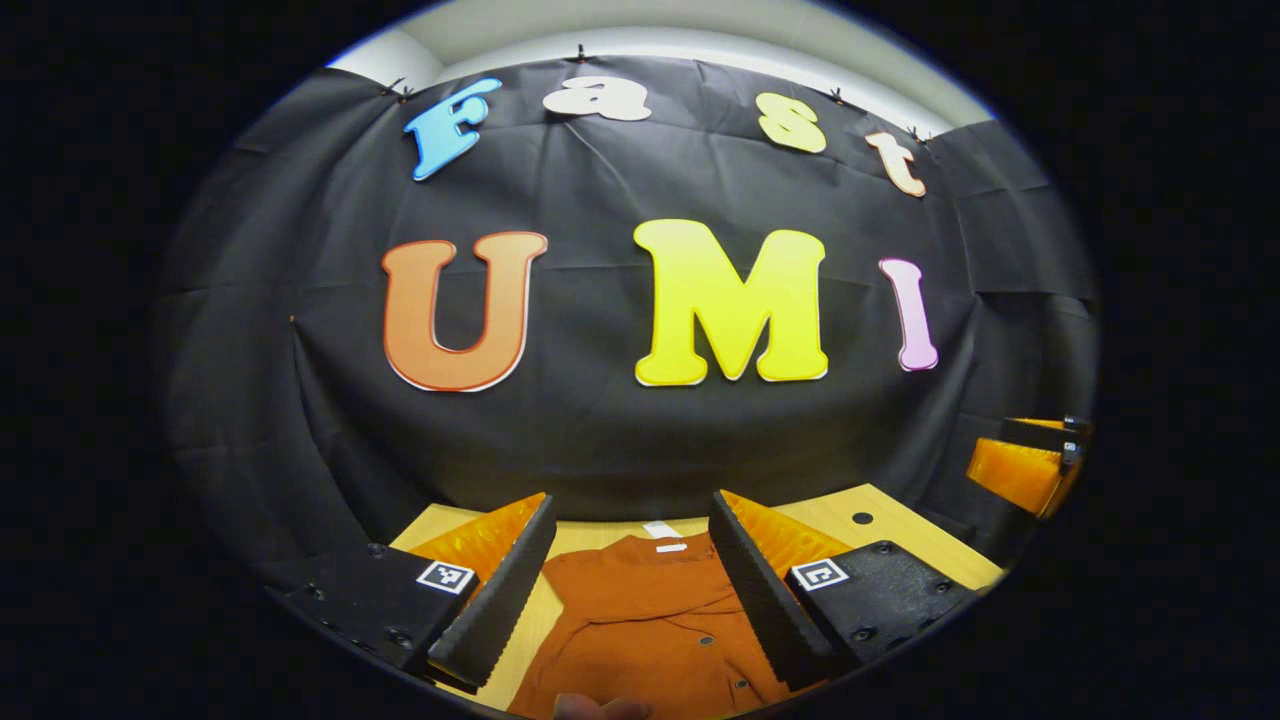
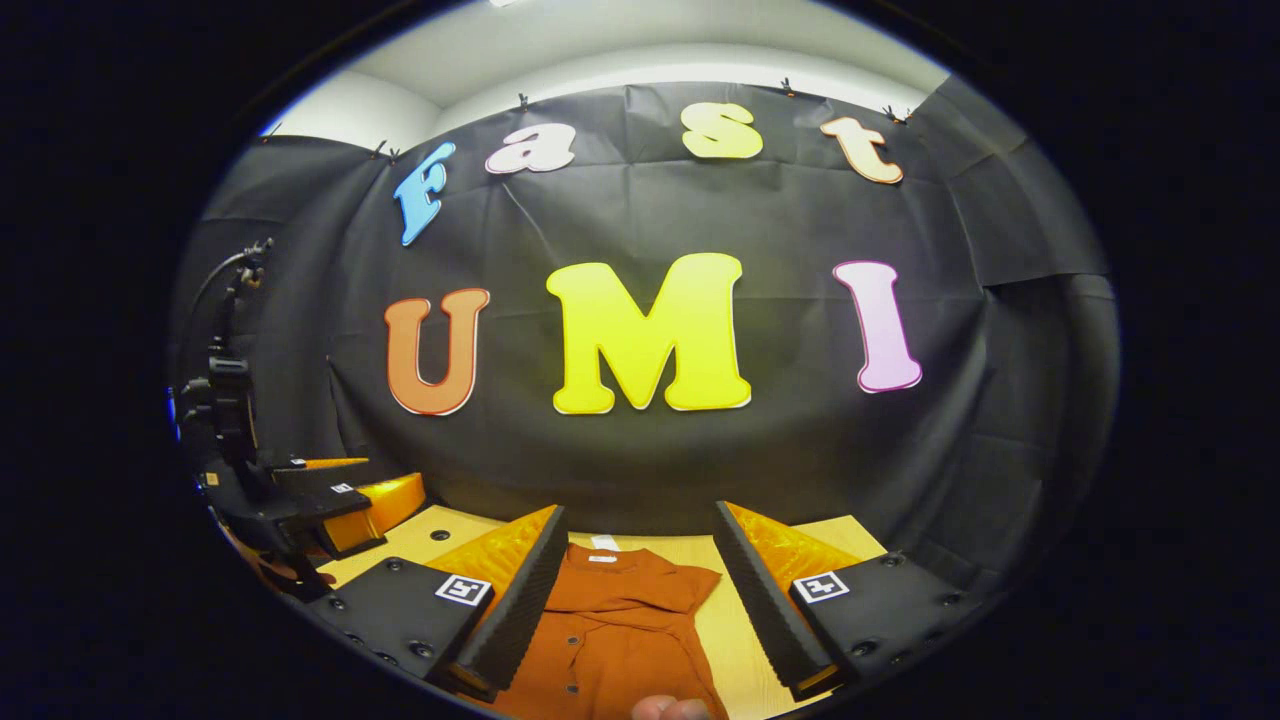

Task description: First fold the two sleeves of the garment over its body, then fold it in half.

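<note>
A: Start with the left gripper view. What is there?

B: The left gripper (image 1: 632,565) is held above the bench (image 1: 900,535) with its fingers spread wide and nothing between them. Past them the shirt (image 1: 650,625) lies flat on the wood, rust-orange, button front up, collar and a small white label (image 1: 660,530) toward the far edge. At the right edge the other gripper shows, well apart from the cloth.

A: And the sleeves?

B: The fingers hide both sides of the shirt here, so I cannot tell. A bit of a hand (image 1: 600,708) shows at the bottom edge.

A: Now the right gripper view.

B: The right gripper (image 2: 640,570) also hangs clear of the bench, fingers released, holding nothing. Between them is the same shirt, collar far, buttons running down the middle. Its one short sleeve on the viewer's right lies spread out to the side on the wood, not laid over the body. The other side is behind a finger. The left gripper shows farther off at the left.

A: So how far along is it?

B: As I judge it, at least that sleeve is left to fold, and the fold in half too: the shirt lies at full length as far as it shows.
</note>
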